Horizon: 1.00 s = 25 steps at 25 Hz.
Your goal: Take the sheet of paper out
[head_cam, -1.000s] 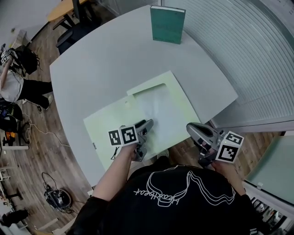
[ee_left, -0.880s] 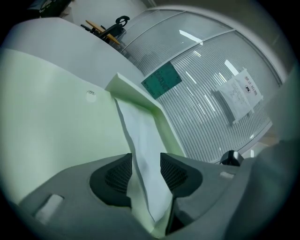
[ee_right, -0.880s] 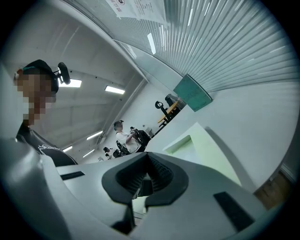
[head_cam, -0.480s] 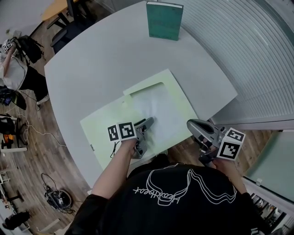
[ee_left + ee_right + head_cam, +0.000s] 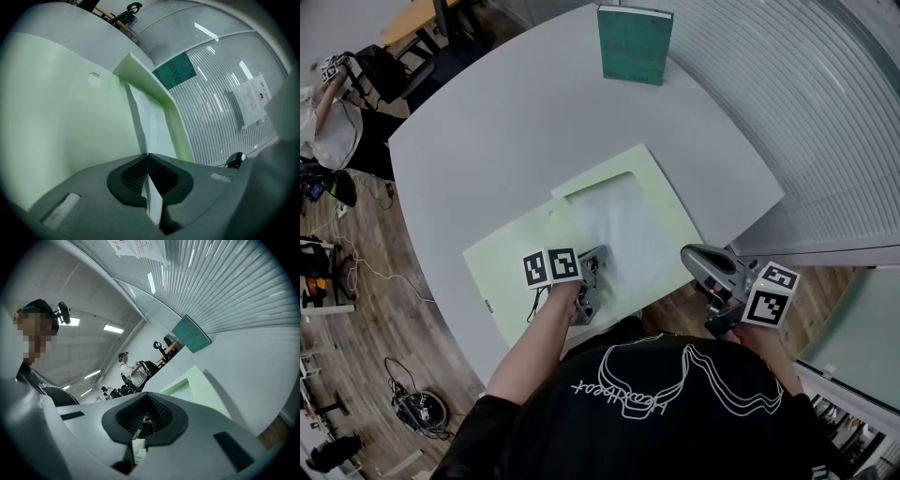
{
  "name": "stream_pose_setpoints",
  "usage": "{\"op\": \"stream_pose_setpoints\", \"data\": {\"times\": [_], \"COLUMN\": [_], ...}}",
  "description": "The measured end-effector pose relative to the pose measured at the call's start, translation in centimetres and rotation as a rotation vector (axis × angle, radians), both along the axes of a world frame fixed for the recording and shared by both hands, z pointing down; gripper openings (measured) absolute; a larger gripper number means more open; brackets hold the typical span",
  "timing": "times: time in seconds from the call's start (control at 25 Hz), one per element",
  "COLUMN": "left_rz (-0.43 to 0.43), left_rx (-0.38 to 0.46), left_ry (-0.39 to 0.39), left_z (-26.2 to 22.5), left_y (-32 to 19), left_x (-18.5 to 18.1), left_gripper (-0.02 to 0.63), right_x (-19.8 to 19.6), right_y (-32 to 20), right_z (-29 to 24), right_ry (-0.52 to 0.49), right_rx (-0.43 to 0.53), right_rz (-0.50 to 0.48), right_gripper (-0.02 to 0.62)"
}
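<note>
Pinching the sheet of paper (image 5: 623, 220) at its near edge, left gripper (image 5: 603, 253) clamped;
thin white sheet in flat pale-green folder (image 5: 511, 258); right gripper (image 5: 687, 255) closed, empty.

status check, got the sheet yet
Left gripper shut on edge of the sheet of paper. Right gripper shut, empty, held clear. Sheet not yet out of green folder; nothing in the way.

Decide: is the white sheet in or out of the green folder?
In. The sheet lies inside the folder, its far end under the folder's raised flap; the left claw pinches its near edge.
</note>
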<state>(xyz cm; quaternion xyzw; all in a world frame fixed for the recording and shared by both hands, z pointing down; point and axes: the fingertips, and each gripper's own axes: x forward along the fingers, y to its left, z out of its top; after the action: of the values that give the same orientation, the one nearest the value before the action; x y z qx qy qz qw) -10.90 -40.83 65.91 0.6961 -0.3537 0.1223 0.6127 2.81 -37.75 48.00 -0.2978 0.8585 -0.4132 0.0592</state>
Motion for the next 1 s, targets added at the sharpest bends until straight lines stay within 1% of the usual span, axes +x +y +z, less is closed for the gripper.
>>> {"op": "stream_pose_setpoints", "data": {"times": [0.2,0.56,0.84,1.0], "left_rz": [-0.013,-0.042,-0.074,-0.088], "left_rx": [-0.016,-0.001,0.015,0.03], "left_ry": [-0.003,-0.03,-0.058,-0.086], "left_z": [-0.5,-1.0,-3.2,-2.9], "left_y": [0.1,0.9,1.9,3.2], "left_x": [-0.3,-2.0,-3.7,-5.1], "left_gripper": [0.014,0.014,0.012,0.012], "right_x": [0.4,-0.4,-1.8,-2.8], "right_y": [-0.2,0.2,0.2,1.0], "right_z": [-0.5,0.0,-1.7,-1.0], "right_ry": [-0.002,-0.011,-0.019,-0.024], "right_rx": [0.0,-0.018,-0.026,-0.029], "right_rz": [0.004,-0.015,-0.066,-0.099], "right_gripper": [0.008,0.008,0.008,0.008]}}
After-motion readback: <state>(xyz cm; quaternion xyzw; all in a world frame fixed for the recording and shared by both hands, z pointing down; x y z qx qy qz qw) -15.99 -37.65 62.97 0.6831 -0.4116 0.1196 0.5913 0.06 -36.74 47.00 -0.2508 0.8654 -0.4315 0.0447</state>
